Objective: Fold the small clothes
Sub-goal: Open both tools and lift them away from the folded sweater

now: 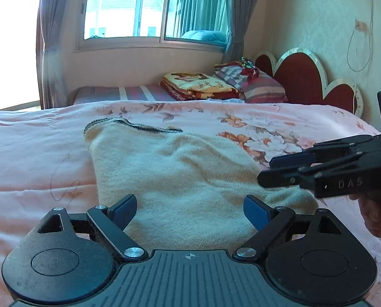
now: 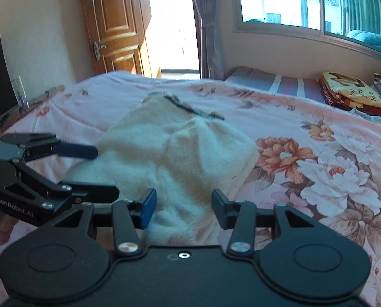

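In the left wrist view, the left gripper (image 1: 190, 211) is held with jaws spread wide and empty above the near part of a cream garment (image 1: 180, 179). The garment is laid on the pink floral bedspread (image 1: 37, 153), its long axis running away toward the dark-trimmed far edge (image 1: 131, 125). Bare bedspread is seen to its left.

In the right wrist view, the right gripper (image 2: 184, 208) is held parted and empty over the garment's near end, with bare bedspread to the right.
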A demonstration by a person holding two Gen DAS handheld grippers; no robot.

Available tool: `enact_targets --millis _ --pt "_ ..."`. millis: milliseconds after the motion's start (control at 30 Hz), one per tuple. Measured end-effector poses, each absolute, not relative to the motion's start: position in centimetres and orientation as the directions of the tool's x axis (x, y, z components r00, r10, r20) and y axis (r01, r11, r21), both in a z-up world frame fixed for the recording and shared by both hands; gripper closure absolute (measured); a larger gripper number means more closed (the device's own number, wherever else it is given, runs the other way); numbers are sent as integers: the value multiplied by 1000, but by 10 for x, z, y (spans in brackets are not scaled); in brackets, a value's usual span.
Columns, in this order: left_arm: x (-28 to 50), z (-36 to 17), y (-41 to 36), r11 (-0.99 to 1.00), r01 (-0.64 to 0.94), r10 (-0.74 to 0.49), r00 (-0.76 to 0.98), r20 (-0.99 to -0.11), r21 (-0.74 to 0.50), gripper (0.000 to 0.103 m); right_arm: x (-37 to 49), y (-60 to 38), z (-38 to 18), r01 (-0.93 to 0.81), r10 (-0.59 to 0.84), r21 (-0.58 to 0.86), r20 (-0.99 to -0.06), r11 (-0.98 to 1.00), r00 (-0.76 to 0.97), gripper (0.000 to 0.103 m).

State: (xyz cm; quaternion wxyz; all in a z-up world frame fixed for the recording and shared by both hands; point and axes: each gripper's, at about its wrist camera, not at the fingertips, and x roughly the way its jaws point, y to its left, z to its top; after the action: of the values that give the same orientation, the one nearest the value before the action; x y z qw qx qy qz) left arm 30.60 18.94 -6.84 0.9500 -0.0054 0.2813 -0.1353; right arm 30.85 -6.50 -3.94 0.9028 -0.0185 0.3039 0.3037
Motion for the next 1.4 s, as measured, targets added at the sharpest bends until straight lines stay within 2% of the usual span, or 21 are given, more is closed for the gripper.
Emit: enact_targets --millis 167,267,500,533,600,633,667,833,867,1067,1400 --pt "286 -59 186 970 241 -227 819 -528 -43 13 303 -68 -21 -563 550 149 -512 813 660 59" --pt "268 -56 188 976 211 -208 821 -531 -57 13 293 -69 -14 -562 555 153 -497 813 667 61" --pt "207 -44 175 991 112 -133 850 -510 -72 13 242 -96 -7 -488 510 191 -520 852 685 56" --pt "196 -42 170 993 93 -119 852 -510 -77 12 230 -100 -7 -476 499 191 -527 858 688 53" --pt "175 -37 162 994 65 -100 855 -510 -87 0 203 -108 -7 -445 467 180 -539 877 701 38" --pt "165 -34 157 995 55 -92 858 -506 -87 0 192 -111 -7 -436 460 183 -546 881 700 24" --pt "154 -30 152 995 50 -84 859 -505 -82 0 180 -115 -6 -426 450 182 -554 886 700 14" --pt "98 -9 132 996 49 -77 860 -504 -68 0 119 -128 2 -383 405 168 -582 908 705 6" --pt "86 -5 128 996 43 -74 861 -503 -72 0 105 -131 5 -377 395 159 -581 913 712 2" --pt "3 19 114 997 19 -53 885 -462 -79 0 26 -146 28 -322 312 83 -553 943 772 1" --pt "-91 39 110 996 8 -44 902 -431 -85 0 -60 -160 58 -308 295 53 -482 950 825 1"
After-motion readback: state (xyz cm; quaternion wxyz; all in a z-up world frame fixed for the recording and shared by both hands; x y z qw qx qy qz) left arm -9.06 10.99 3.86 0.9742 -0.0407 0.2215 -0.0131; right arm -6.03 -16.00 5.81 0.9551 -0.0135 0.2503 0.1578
